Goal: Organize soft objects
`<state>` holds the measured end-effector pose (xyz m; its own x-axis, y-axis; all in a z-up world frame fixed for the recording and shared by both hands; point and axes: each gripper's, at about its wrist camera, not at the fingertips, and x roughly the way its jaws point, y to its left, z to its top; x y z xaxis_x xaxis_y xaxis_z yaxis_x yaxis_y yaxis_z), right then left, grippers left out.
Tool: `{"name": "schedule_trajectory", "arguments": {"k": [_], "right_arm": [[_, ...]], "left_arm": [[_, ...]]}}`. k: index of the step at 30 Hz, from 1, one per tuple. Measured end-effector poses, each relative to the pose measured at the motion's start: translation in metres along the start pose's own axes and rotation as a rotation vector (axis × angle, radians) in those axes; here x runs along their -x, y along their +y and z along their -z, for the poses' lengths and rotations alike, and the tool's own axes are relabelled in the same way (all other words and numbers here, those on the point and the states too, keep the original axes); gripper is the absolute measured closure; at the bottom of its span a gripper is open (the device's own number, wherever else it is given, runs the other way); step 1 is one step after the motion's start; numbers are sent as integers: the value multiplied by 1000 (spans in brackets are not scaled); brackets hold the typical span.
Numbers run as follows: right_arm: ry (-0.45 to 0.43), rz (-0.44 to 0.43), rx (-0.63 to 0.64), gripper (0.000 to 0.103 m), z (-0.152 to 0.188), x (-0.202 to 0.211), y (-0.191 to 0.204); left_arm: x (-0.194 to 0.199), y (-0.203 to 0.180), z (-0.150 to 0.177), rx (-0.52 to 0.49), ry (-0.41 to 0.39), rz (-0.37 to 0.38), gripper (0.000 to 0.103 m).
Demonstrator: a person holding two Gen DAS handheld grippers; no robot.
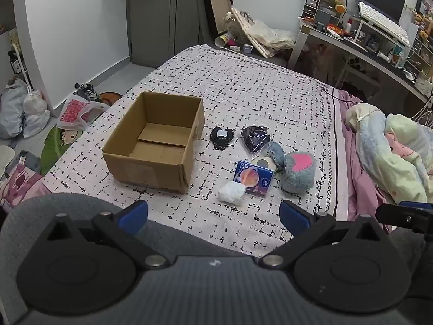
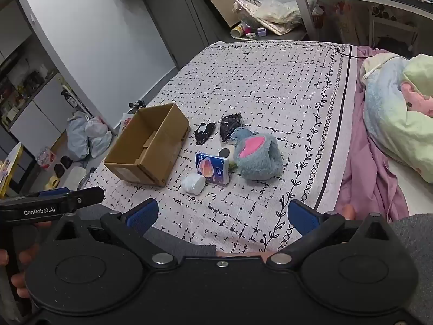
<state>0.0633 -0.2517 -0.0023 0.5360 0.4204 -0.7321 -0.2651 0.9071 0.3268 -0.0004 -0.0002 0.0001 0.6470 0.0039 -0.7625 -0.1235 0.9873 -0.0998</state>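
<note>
The left gripper [image 1: 213, 216] and right gripper [image 2: 223, 215] are held wide apart, nothing grasped, short of the cardboard box [image 1: 154, 140]. Right of the box are gathered a blue plush toy [image 1: 299, 173], tissue pack [image 1: 254, 178] and white bundle [image 1: 232, 193].

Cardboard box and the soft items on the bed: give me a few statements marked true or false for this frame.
1. The cardboard box is open and holds no items. True.
2. The left gripper grips the white bundle. False: its fingers are spread, closed on nothing, and the bundle lies on the bedspread.
3. The blue plush has a pink patch. True.
4. The tissue pack sits inside the box. False: it lies beside the box.
5. The right gripper is open. True.
</note>
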Motion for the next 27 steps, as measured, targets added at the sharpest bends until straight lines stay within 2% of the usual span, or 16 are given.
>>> {"name": "schedule_trajectory", "arguments": {"k": [9, 27], "right_arm": [[15, 5, -8, 0, 1, 2, 0], [-10, 17, 2, 0, -2, 9, 4]], "left_arm": [[8, -7, -3, -6, -8, 5, 1], [11, -10, -1, -36, -17, 27, 1]]}}
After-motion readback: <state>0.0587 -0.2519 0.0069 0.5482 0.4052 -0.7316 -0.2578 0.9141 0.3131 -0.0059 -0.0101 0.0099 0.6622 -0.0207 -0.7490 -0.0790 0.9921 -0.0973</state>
